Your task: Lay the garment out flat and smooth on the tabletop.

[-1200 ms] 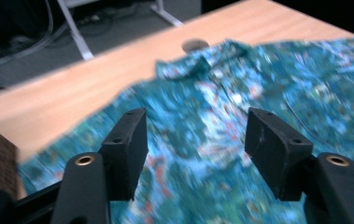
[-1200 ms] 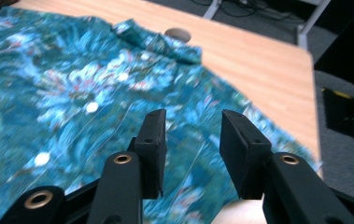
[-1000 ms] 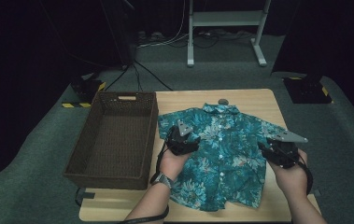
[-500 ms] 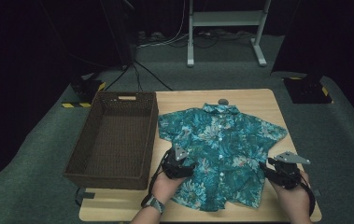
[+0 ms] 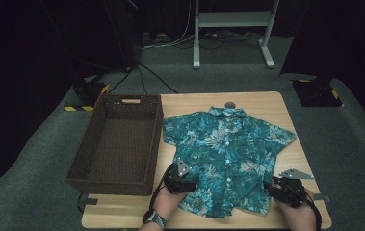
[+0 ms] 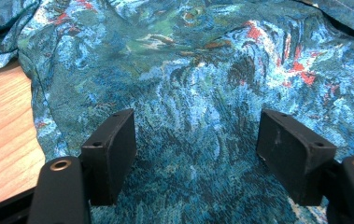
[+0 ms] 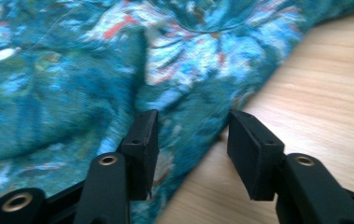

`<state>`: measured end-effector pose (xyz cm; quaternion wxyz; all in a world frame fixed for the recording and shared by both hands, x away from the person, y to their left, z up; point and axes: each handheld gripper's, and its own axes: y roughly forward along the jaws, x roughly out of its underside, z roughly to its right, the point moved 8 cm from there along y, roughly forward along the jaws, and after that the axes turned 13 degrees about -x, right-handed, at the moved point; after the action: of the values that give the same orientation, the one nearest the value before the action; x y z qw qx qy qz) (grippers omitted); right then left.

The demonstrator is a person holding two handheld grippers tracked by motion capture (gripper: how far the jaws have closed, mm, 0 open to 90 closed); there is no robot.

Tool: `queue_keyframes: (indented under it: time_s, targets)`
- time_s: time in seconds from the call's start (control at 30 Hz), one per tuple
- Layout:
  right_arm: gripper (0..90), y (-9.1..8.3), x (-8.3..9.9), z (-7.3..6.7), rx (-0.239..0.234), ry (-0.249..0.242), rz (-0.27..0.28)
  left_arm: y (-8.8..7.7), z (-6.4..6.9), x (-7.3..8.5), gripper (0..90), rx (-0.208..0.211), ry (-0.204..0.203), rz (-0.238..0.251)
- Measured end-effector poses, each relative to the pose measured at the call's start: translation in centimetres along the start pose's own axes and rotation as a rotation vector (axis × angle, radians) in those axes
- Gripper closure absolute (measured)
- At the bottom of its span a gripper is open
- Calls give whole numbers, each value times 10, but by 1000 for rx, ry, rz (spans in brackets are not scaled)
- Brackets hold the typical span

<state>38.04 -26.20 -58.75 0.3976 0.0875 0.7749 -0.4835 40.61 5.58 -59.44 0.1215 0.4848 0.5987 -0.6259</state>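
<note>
Teal shirt (image 5: 226, 154) printed all over with light blue and green leaves, small red-orange flecks, white buttons down the front. Dark brown woven basket (image 5: 117, 144) at nine o'clock of the shirt, pale tan handle slot on its far wall. Light honey wood-grain bench (image 5: 267, 103). Black fingers (image 6: 111, 154) on the left gripper (image 5: 180, 179), black too on the right gripper (image 5: 286, 188), each topped with a grey plate. Grey-green carpet floor (image 5: 35, 154), yellow-and-black striped tape at ten o'clock of the basket.
</note>
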Motion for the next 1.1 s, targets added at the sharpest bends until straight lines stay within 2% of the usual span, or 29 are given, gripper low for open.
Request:
queue_keyframes:
  time_s: [0.03,0.1,0.17,0.2,0.23,0.27,0.33,0.43,0.47,0.57,0.6,0.77,0.9,0.93,1.0,1.03,1.1]
  targets:
    - [541,3,-1,-5,0,-21,-6,0,0,0,285,0,-2,-2]
    - [569,3,-1,-6,1,-26,-10,0,0,0,284,3,-10,-4]
    - [663,4,-1,-8,6,-43,-22,0,-1,1,280,9,-23,-11]
    - [764,3,-1,-8,1,-52,-31,1,-1,1,278,11,-28,-13]
    - [764,3,-1,-8,1,-52,-31,1,-1,1,278,11,-28,-13]
    - [850,2,-1,-7,6,-65,-43,0,-1,1,278,9,-28,-13]
    - [865,0,-1,-4,21,-78,-52,-1,-1,2,282,6,-31,-12]
    - [868,-4,0,2,43,-77,-60,-3,0,3,283,6,-31,-14]
    - [869,-10,2,8,57,-67,-64,-3,0,4,282,7,-29,-15]
    - [869,-14,3,13,66,-60,-64,-6,2,5,281,19,-22,-17]
    - [869,-19,4,17,79,-63,-67,-7,5,5,280,26,-17,-18]
    - [854,-21,6,25,121,-81,-86,-8,10,5,279,40,3,-19]
    - [707,-28,6,31,150,-55,-57,-8,11,3,273,25,21,-21]
    - [695,-29,7,30,146,-50,-51,-8,11,3,271,25,21,-21]
    - [668,-34,8,27,139,-49,-36,-9,15,1,259,12,63,-16]
    - [668,-34,8,27,139,-49,-36,-9,15,1,256,12,63,-16]
    - [648,-36,10,25,124,-45,-24,-10,19,-1,250,10,90,-3]
